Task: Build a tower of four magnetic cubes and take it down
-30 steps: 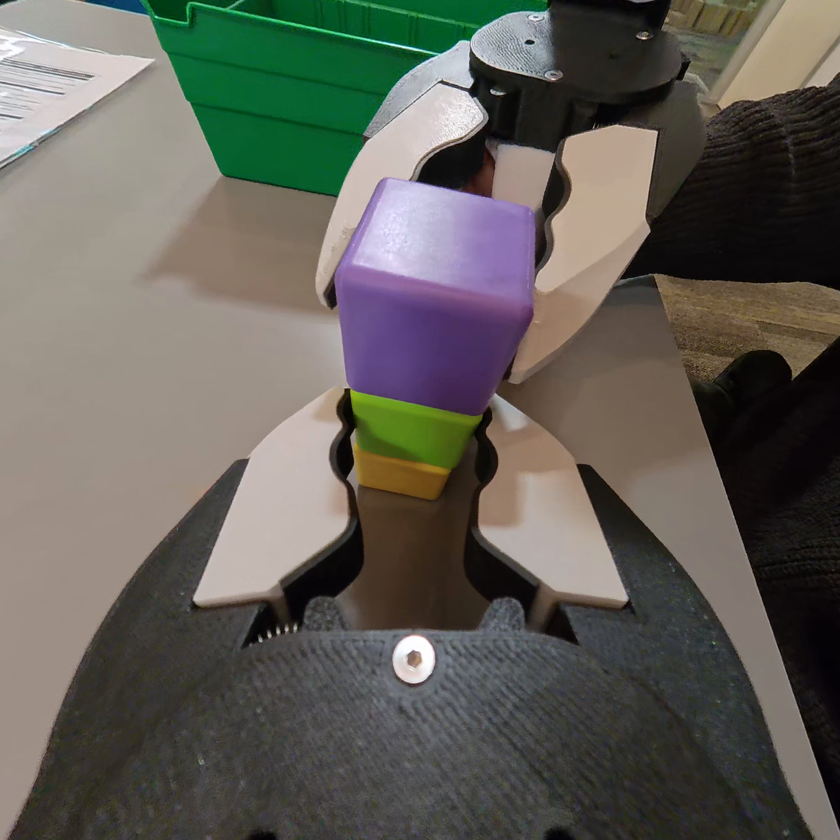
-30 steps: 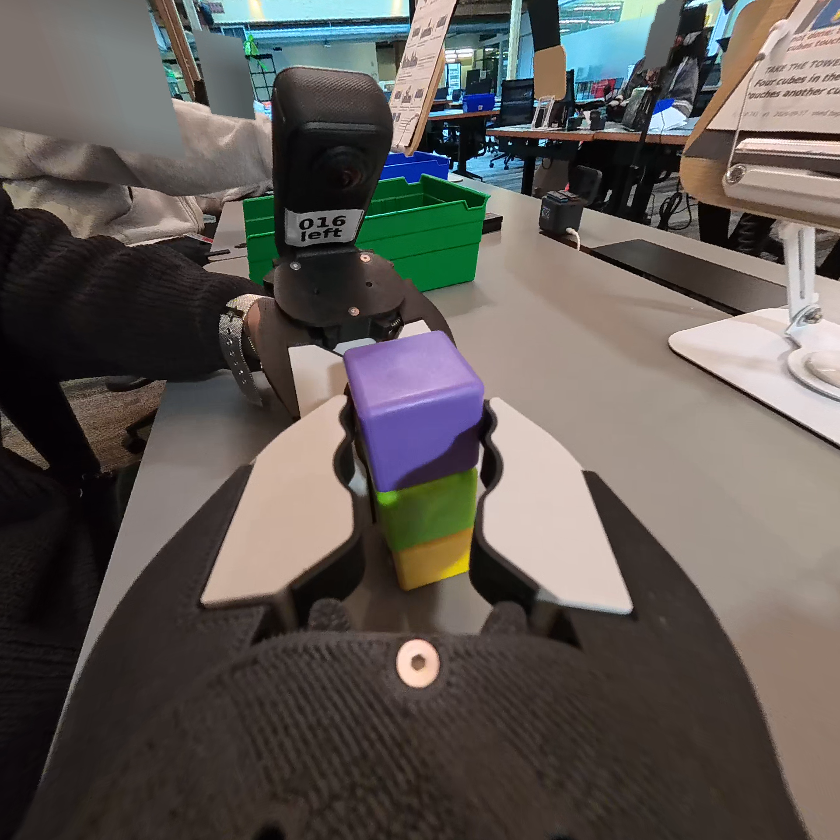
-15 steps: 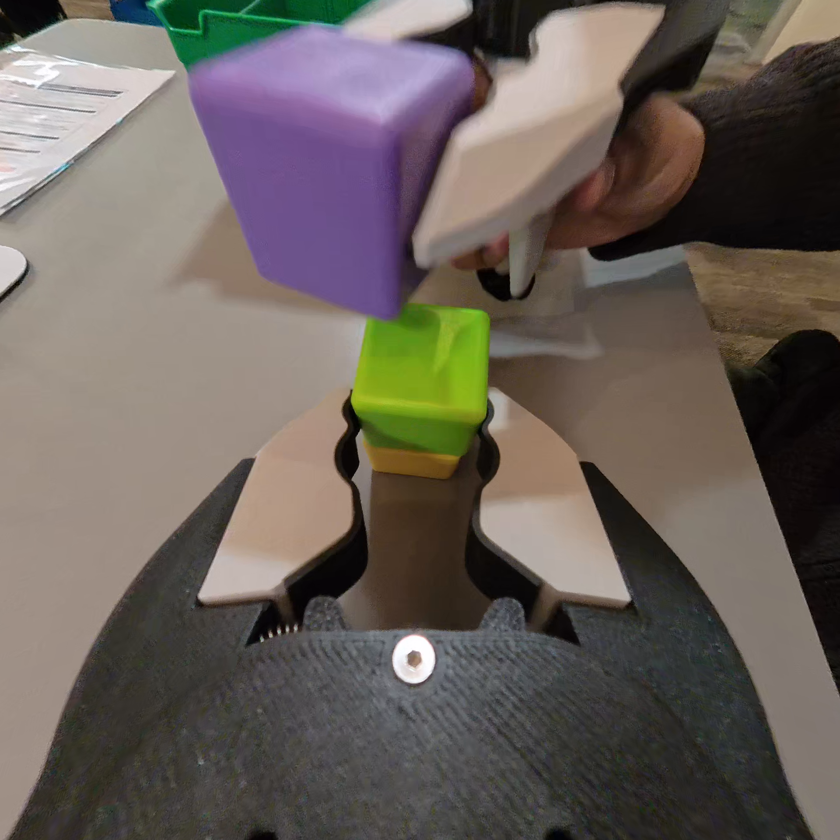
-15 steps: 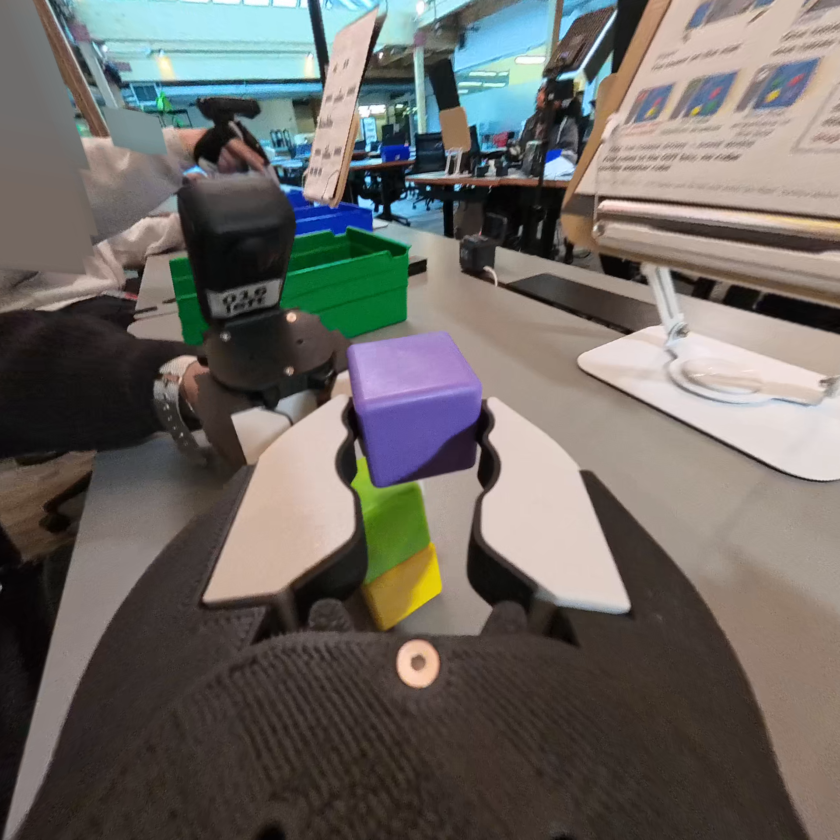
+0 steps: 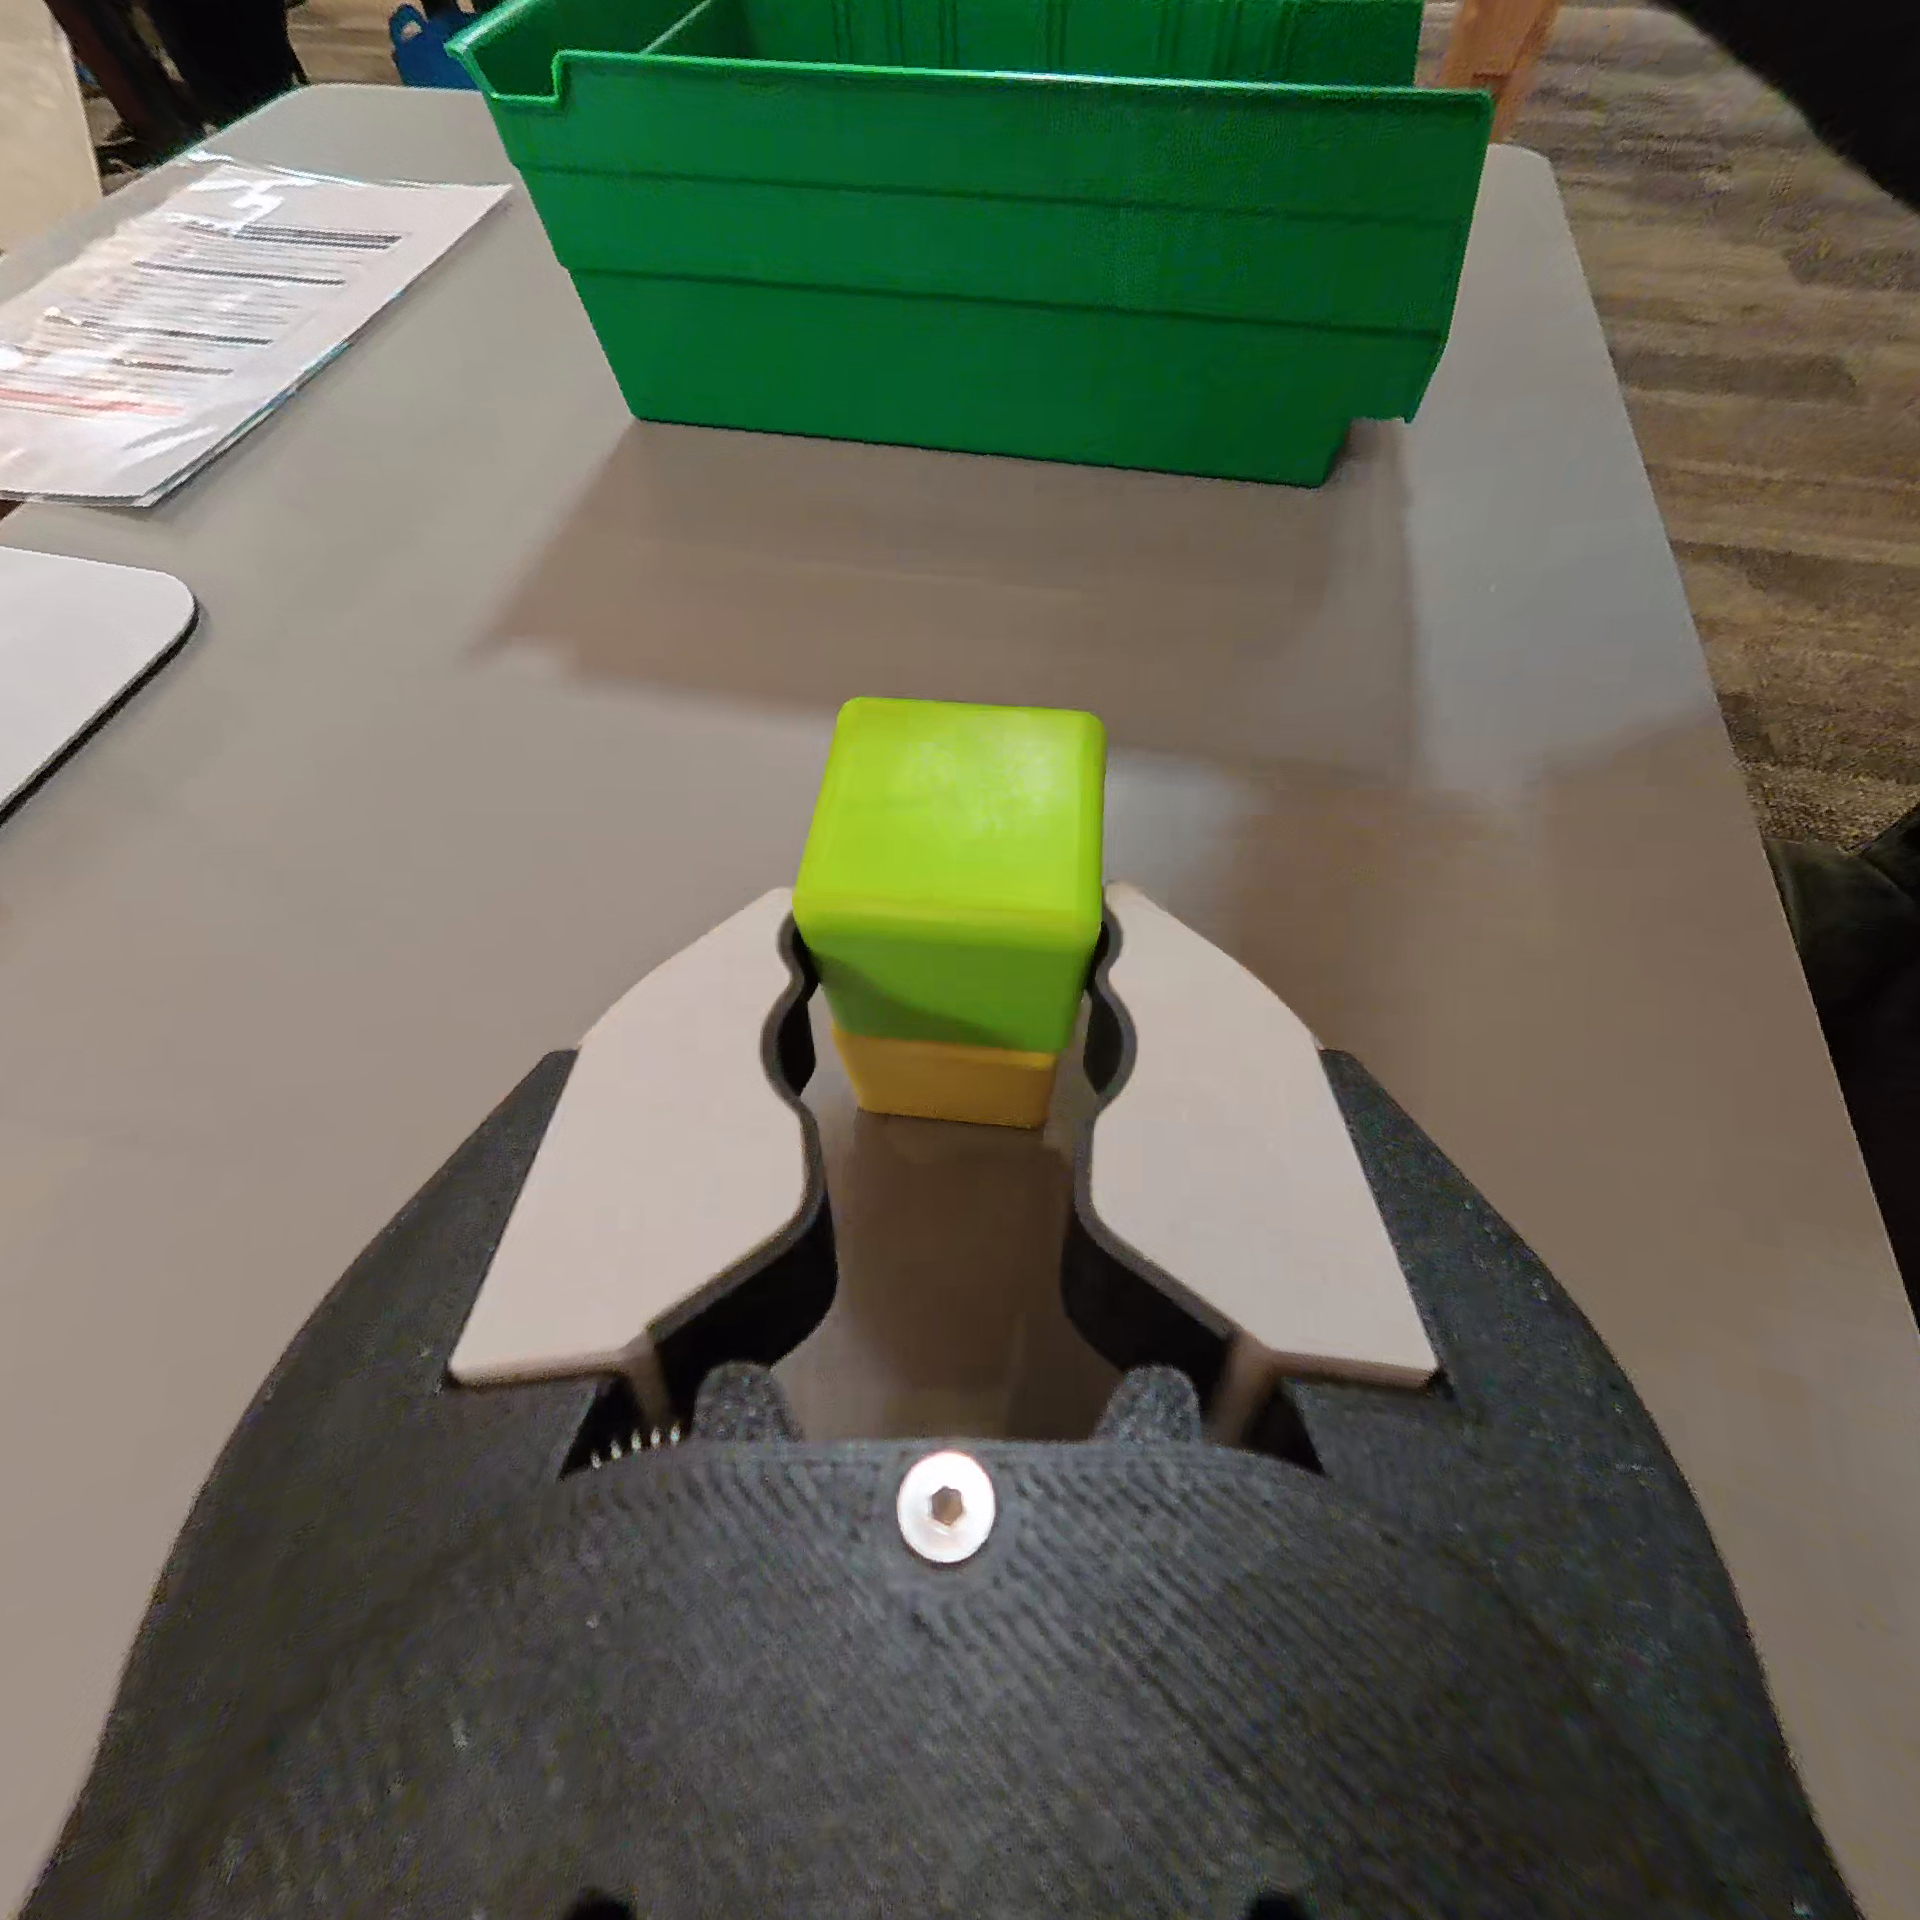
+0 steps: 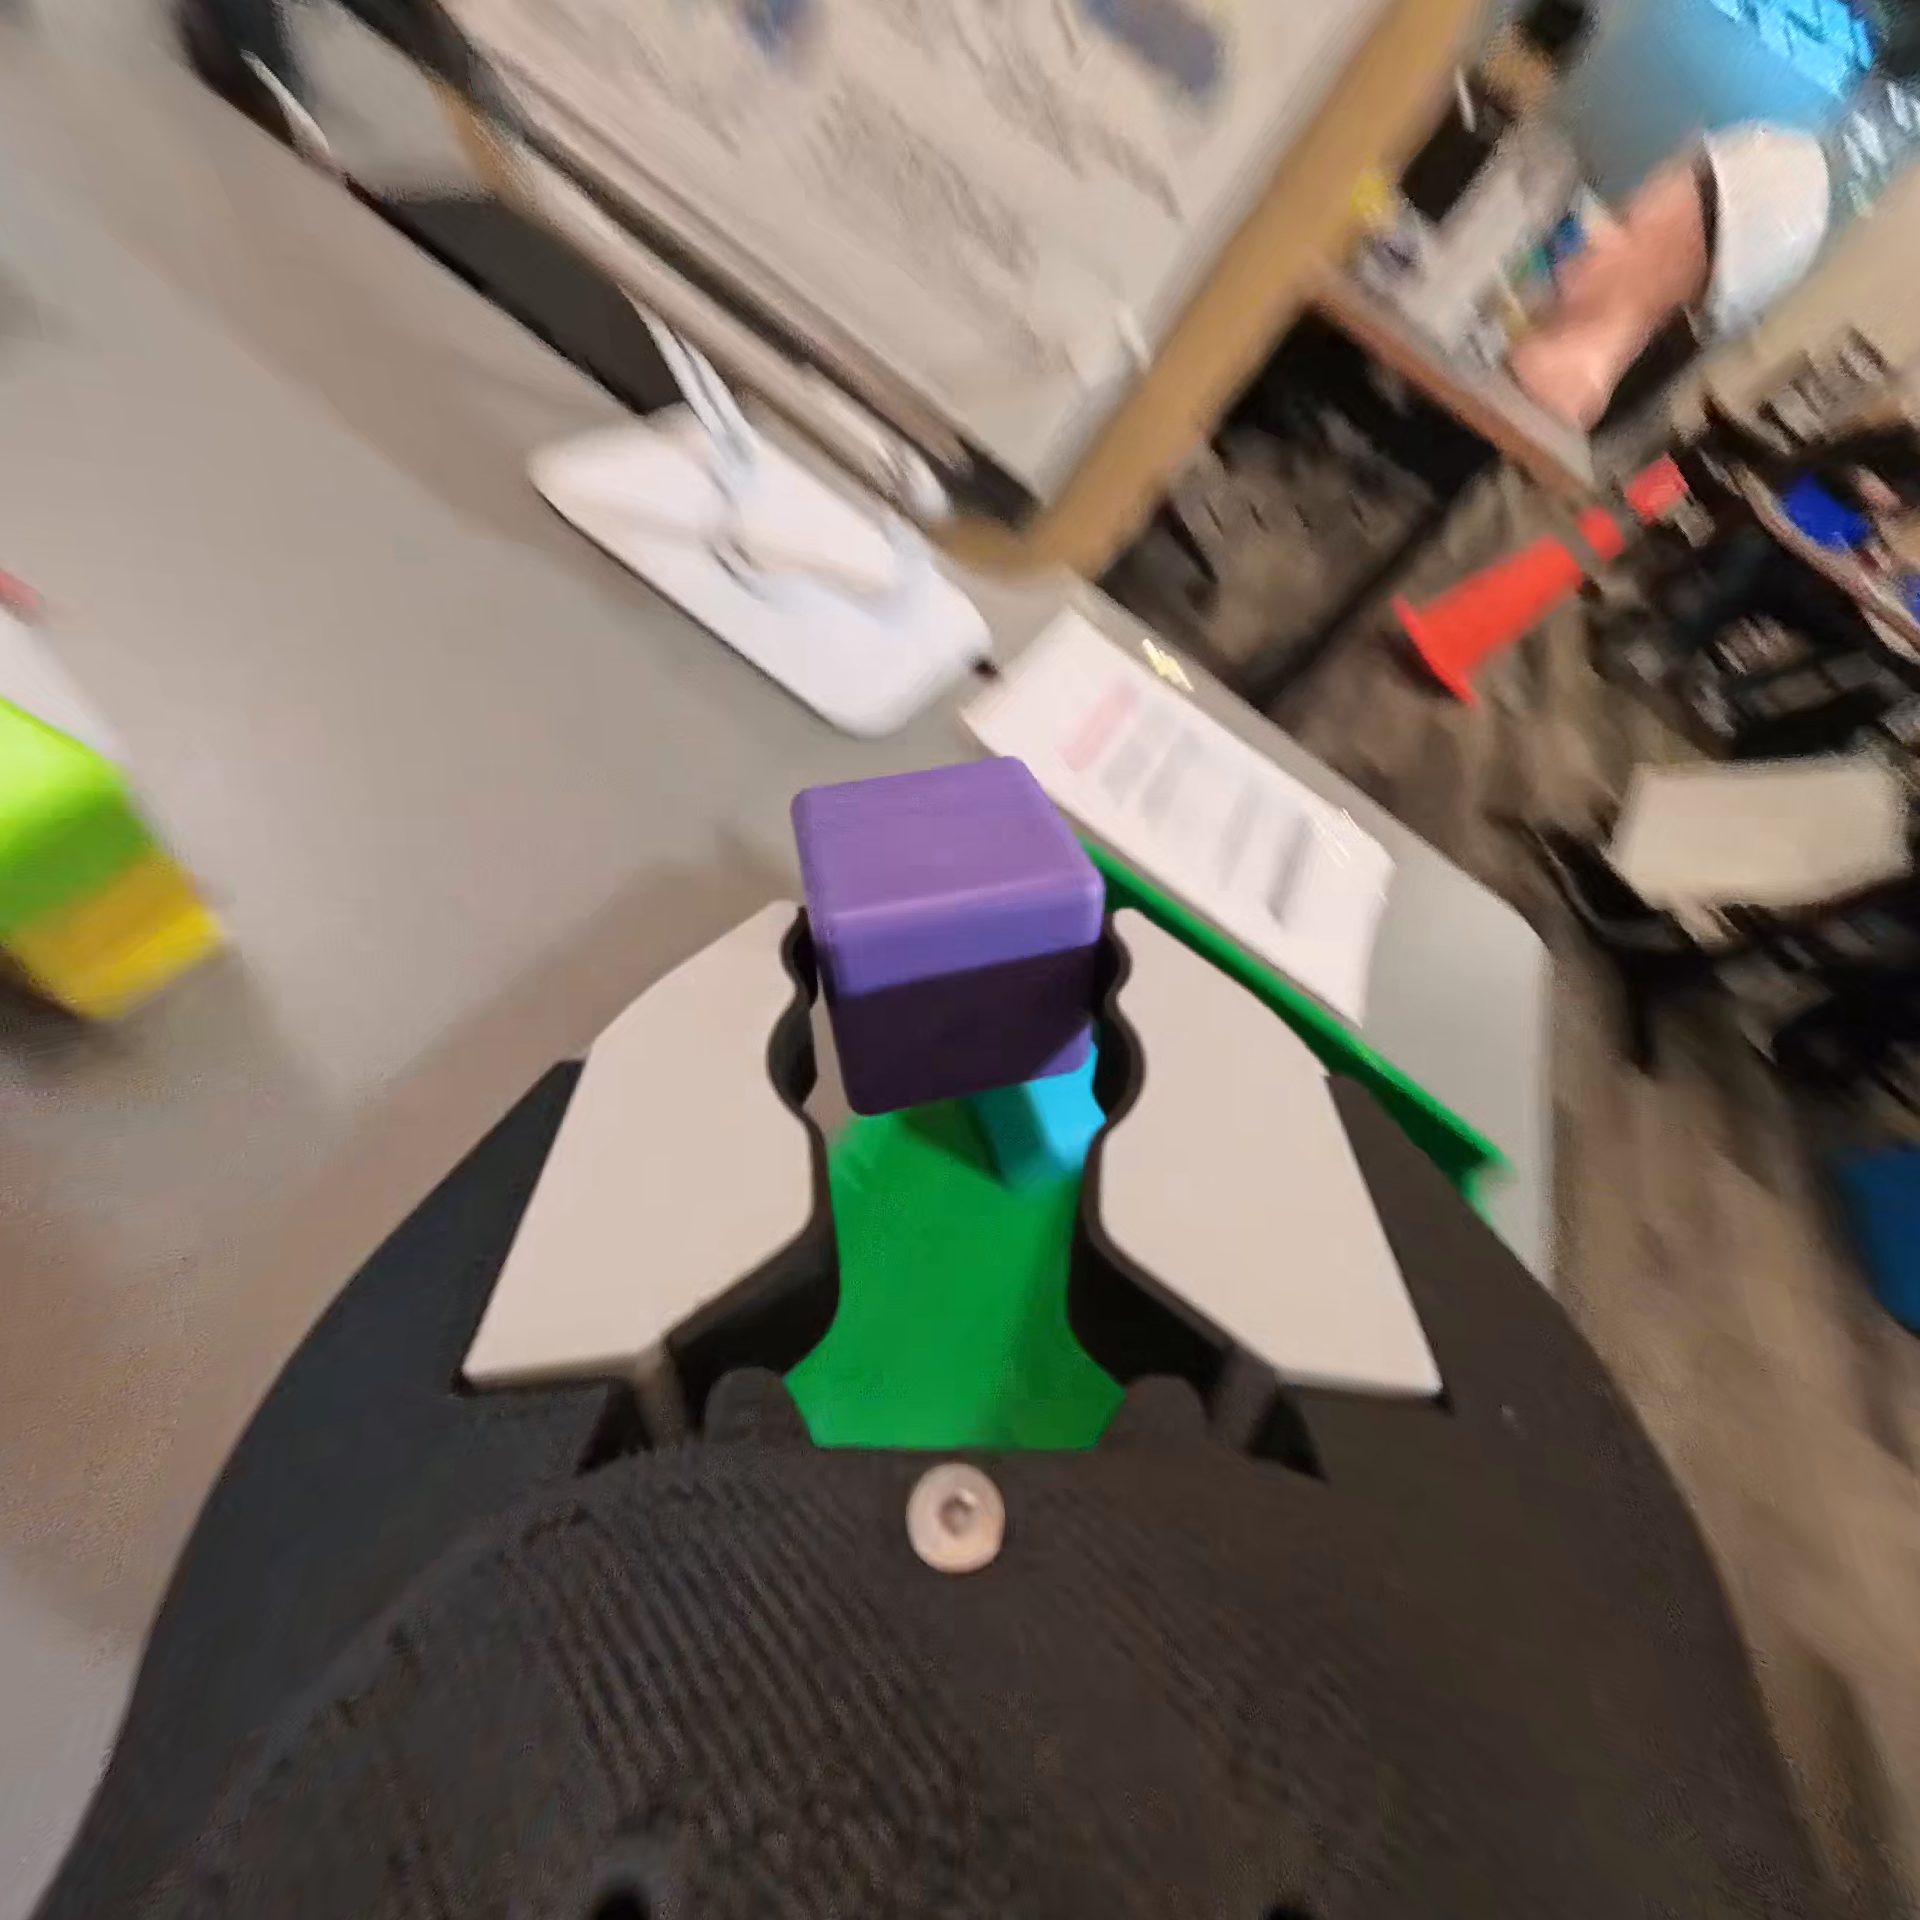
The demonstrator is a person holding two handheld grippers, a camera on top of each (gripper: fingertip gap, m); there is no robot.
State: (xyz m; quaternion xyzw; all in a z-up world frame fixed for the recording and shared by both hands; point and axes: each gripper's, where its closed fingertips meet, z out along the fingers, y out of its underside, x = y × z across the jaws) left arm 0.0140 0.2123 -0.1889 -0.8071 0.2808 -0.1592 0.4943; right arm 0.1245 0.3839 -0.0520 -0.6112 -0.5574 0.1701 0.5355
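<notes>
My left gripper (image 5: 948, 935) is shut on a lime green cube (image 5: 951, 862) that sits on a yellow cube (image 5: 951, 1081) on the grey table (image 5: 416, 831). My right gripper (image 6: 951, 935) is shut on a purple cube (image 6: 945, 925) and holds it in the air over the green bin (image 6: 935, 1299). A cyan cube (image 6: 1044, 1138) lies in the bin just below the purple one. The green and yellow stack (image 6: 62, 831) shows blurred at the left edge of the right wrist view. The green bin (image 5: 987, 208) stands beyond the stack in the left wrist view.
A printed sheet (image 5: 208, 312) and a white stand base (image 5: 73, 665) lie at the left of the table. The table's right edge (image 5: 1704, 727) drops to carpet. The right wrist view is motion-blurred, with a white stand base (image 6: 790, 603), a sheet (image 6: 1195, 779) and an orange cone (image 6: 1496, 603). My right fingertips sit around 25 cm from my left ones. My left gripper's tips are some 30 cm from the white stand base (image 5: 73, 665). My right wrist view (image 6: 817, 667) looks at it from another angle.
My right gripper lifted the purple cube off the green cube and swung it away over the green bin, out of the left wrist view. My left gripper stayed on the green cube.
</notes>
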